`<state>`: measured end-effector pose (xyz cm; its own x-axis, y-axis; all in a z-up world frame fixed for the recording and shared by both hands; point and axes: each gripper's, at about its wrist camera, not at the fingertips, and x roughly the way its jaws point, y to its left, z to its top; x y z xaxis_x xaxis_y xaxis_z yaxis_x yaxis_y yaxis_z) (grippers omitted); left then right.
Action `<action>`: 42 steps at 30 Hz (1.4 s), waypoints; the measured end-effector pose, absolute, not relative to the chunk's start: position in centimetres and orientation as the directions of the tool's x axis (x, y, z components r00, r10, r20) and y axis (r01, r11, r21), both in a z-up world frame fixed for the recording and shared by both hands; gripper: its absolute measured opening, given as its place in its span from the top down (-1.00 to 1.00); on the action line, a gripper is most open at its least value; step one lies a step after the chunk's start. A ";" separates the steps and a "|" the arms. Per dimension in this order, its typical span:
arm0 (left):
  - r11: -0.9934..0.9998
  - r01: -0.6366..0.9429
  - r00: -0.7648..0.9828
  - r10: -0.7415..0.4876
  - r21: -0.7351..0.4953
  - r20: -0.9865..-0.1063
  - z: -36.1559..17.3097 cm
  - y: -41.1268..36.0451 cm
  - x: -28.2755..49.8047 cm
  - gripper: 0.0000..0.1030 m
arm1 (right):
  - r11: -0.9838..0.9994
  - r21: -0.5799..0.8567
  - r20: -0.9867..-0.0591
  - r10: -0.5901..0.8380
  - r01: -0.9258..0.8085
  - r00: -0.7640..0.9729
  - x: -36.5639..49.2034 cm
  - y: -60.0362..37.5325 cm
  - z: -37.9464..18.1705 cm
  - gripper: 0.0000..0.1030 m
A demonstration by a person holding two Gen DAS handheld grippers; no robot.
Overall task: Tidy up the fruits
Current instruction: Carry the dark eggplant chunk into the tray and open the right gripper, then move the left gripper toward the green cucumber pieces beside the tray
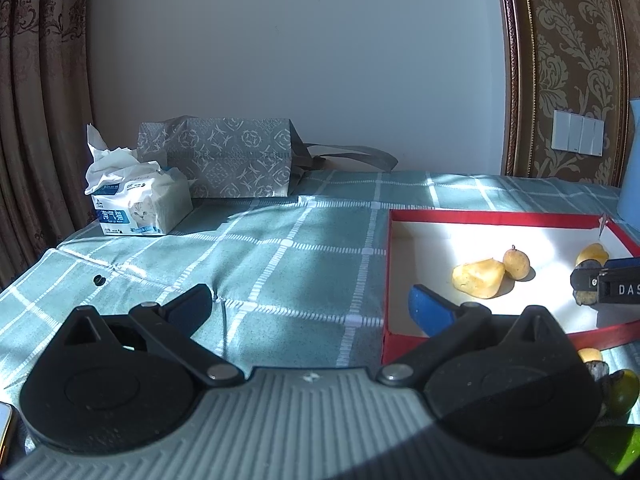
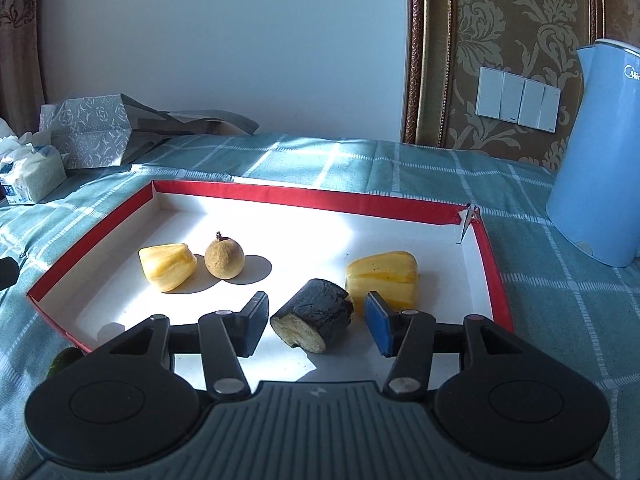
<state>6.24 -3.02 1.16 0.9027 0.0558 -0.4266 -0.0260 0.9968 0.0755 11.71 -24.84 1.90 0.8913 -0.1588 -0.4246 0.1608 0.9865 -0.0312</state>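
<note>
While the left gripper (image 1: 310,306) gapes wide over checked teal cloth (image 1: 280,256), the right gripper (image 2: 316,322) stands open astride a black-skinned sugarcane chunk (image 2: 314,320), pads apart from it.

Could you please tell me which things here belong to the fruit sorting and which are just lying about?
Job: red tray, two yellow pieces, round brown fruit, black-skinned chunk, green fruit.

Lying about: tissue box, patterned bag, blue kettle.
</note>
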 end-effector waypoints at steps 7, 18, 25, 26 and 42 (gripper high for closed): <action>0.999 0.000 0.893 0.018 0.041 -0.449 1.2 -2.8 6.3 -1.00 | 0.980 -0.020 -0.306 -0.194 0.198 0.932 4.1 -24.7 3.6 -0.01; 0.997 0.044 0.879 -0.009 0.060 -0.477 0.7 -5.1 5.5 -1.00 | 0.958 0.228 -0.235 -0.120 0.175 0.965 -2.2 -27.7 0.3 -0.05; 0.997 0.074 0.829 -0.046 0.027 -0.558 0.0 -7.3 3.6 -1.00 | 0.954 0.241 -0.231 -0.121 0.177 0.965 -2.8 -28.1 0.3 -0.05; 0.996 0.076 0.829 -0.036 0.047 -0.558 -0.1 -7.8 3.3 -1.00 | 0.954 0.245 -0.228 -0.115 0.171 0.967 -2.9 -28.1 0.4 -0.05; 0.959 0.158 0.834 -0.002 0.235 -0.552 -0.5 -11.8 1.1 -1.00 | 0.956 0.250 -0.224 -0.097 0.154 0.970 -3.1 -27.9 0.5 -0.11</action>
